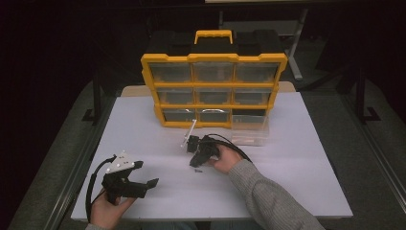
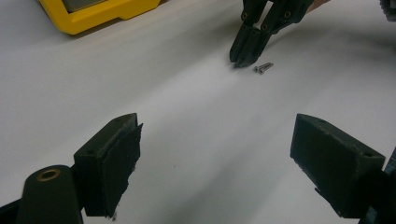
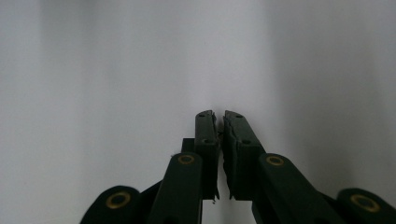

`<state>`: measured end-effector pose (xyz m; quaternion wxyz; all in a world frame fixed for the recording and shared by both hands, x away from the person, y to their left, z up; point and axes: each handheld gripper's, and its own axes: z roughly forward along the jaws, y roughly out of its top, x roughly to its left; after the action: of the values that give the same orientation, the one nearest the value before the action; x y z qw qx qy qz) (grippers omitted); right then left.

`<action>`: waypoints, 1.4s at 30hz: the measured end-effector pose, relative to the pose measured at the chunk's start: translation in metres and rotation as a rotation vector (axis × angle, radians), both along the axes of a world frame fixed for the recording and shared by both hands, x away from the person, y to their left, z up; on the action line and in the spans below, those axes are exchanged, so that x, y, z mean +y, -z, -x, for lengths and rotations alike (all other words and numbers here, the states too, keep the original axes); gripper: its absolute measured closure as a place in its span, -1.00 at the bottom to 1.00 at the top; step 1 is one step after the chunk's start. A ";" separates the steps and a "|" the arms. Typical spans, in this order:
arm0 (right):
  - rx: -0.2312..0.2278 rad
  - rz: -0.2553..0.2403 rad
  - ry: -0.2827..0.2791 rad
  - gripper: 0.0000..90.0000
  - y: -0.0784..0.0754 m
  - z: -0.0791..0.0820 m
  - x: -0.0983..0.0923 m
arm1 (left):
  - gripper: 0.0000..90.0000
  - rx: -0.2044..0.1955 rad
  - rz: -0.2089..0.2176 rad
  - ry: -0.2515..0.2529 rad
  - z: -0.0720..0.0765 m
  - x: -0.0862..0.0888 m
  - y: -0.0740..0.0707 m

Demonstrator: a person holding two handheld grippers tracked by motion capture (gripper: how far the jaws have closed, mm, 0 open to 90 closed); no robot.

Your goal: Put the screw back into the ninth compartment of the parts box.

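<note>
High view: left gripper [image 1: 149, 173] gaping | right gripper [image 1: 195, 163] clenched empty beside screw [image 2: 263, 68] | no legible writing

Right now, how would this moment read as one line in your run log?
left tool: open, empty | right tool: shut, tips at table | screw: loose beside right tool | organizer: one drawer out

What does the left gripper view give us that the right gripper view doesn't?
Left gripper view: a small screw lying on the table, just beside the closed tips of the right gripper, which point down at the surface; a yellow corner of the organizer; and the left gripper with its jaws wide apart.
Right gripper view: the right gripper's own jaws from behind, pressed nearly together with nothing visible between them.
Both: the bare white table and the right gripper.
</note>
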<state>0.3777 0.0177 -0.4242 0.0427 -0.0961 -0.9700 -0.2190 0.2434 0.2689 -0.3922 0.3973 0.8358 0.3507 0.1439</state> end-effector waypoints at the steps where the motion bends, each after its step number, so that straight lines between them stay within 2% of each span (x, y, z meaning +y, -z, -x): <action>1: -0.007 -0.003 -0.001 0.91 -0.001 0.000 0.000 | -0.65 -0.001 -0.001 0.000 0.000 0.000 0.000; 9: 0.003 0.015 0.004 0.92 -0.001 0.000 0.000 | -0.65 -0.001 -0.002 0.000 0.000 0.000 0.000; 11: 0.010 -0.006 0.005 0.92 -0.004 -0.001 -0.002 | -0.65 0.002 0.000 0.000 0.000 0.000 0.000; 19: 0.018 -0.095 0.012 0.92 -0.039 -0.005 -0.024 | -0.65 0.004 0.000 -0.001 0.000 -0.002 0.000; 24: 0.015 -0.105 0.035 0.91 -0.060 -0.011 -0.042 | -0.65 0.003 -0.011 0.007 0.000 -0.002 0.000; 25: 0.015 -0.105 0.035 0.91 -0.060 -0.011 -0.042 | -0.65 0.003 -0.011 0.007 0.000 -0.002 0.000; 27: 0.003 -0.105 0.063 0.91 -0.074 -0.016 -0.056 | -0.65 0.005 -0.009 0.003 0.000 -0.002 0.000; 28: 0.003 -0.105 0.063 0.91 -0.074 -0.016 -0.056 | -0.65 0.005 -0.010 0.002 0.000 -0.002 0.000; 29: -0.010 -0.124 0.074 0.91 -0.082 -0.019 -0.065 | -0.65 0.006 -0.008 0.000 0.000 -0.002 0.001; 32: -0.038 -0.115 0.105 0.91 -0.094 -0.025 -0.079 | -0.65 0.004 -0.010 0.000 0.000 -0.002 0.000; 34: -0.041 -0.118 0.113 0.91 -0.096 -0.026 -0.082 | -0.65 0.004 -0.010 0.000 0.000 -0.002 0.000; 36: -0.064 -0.123 0.139 0.91 -0.105 -0.033 -0.097 | -0.65 0.000 -0.013 0.003 -0.001 -0.002 0.000; 38: -0.064 -0.122 0.156 0.91 -0.107 -0.035 -0.102 | -0.65 0.001 -0.011 0.002 -0.001 -0.002 0.000; 39: -0.072 -0.126 0.176 0.91 -0.110 -0.039 -0.113 | -0.65 0.001 -0.011 0.002 -0.001 -0.002 0.001; 41: -0.071 -0.124 0.185 0.91 -0.110 -0.040 -0.116 | -0.65 0.004 -0.011 0.000 -0.001 -0.002 0.001; 42: -0.070 -0.122 0.208 0.91 -0.112 -0.043 -0.125 | -0.65 0.002 -0.013 0.002 -0.001 -0.002 0.000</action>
<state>0.4210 -0.1070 -0.3123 -0.0084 -0.1859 -0.9405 -0.2842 0.2441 0.2667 -0.3927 0.3916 0.8388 0.3494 0.1448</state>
